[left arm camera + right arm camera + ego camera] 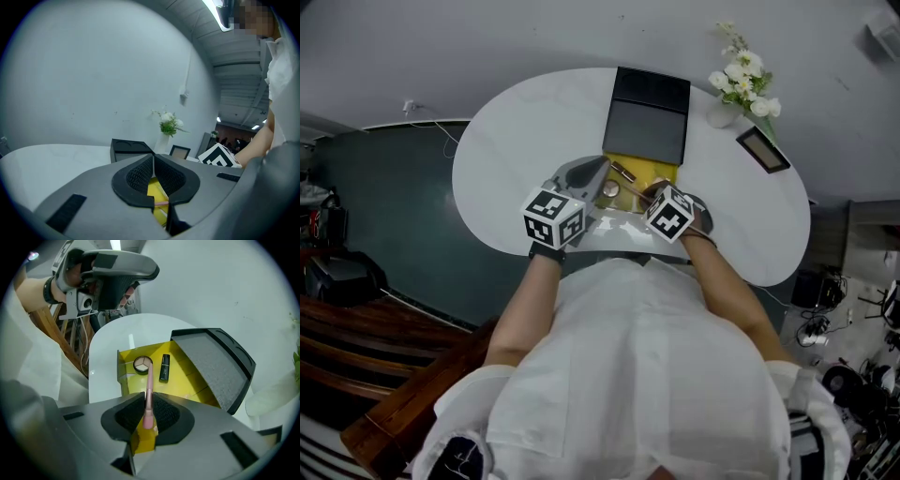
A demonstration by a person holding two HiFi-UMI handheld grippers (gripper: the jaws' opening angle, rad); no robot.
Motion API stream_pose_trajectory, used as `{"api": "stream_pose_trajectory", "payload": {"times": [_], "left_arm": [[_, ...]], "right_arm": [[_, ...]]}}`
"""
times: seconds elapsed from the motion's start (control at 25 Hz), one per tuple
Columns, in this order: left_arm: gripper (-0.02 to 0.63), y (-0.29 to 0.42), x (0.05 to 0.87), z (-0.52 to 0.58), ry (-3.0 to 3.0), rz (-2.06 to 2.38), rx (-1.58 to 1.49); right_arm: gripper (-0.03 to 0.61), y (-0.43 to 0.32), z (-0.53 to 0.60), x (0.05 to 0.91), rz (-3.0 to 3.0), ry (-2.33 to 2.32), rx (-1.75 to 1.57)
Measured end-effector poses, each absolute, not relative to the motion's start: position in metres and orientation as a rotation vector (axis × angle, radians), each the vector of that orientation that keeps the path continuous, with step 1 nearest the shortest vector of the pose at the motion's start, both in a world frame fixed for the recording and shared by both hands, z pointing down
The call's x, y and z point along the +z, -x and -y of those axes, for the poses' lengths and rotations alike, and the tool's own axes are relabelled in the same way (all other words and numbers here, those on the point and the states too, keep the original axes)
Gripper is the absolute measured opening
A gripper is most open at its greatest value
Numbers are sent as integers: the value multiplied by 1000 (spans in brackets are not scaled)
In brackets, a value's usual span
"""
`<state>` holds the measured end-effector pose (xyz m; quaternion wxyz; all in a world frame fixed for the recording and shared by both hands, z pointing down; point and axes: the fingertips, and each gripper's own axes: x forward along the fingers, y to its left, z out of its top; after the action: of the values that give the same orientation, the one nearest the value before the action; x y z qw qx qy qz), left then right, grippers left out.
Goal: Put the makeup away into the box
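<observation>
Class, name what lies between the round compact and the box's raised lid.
A black tube lies there, on the floor of the yellow box, between the round compact and the lid. The right gripper view shows it.

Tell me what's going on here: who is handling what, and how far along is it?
A person works at a white table with a gripper in each hand. The right gripper is shut on a thin pink makeup stick, which points toward the yellow box, whose black lid is open. A round compact and a black tube already lie in the box. The left gripper is shut with nothing in it, close by the box.
</observation>
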<state>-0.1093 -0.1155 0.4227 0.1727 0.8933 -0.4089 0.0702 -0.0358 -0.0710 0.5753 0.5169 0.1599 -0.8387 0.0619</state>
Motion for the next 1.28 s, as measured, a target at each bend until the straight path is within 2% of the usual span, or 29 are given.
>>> {"api": "stream_pose_trajectory", "payload": {"times": [0.4,0.76,1.04,1.28], "left_arm": [[25,115,417,111,-2547,1159,180],[25,113,410,115,-2571,1144,155],[25,120,397,125,-2585,1182,116],[25,157,377,139,-2559,1308,47]], "right_arm": [[77,35,78,570,2040,-461,197],[75,14,104,509,2230,-766,323],[69,-34,130,437,2388,-1131,353],[44,-100,133,390,2457,-1490,381]]}}
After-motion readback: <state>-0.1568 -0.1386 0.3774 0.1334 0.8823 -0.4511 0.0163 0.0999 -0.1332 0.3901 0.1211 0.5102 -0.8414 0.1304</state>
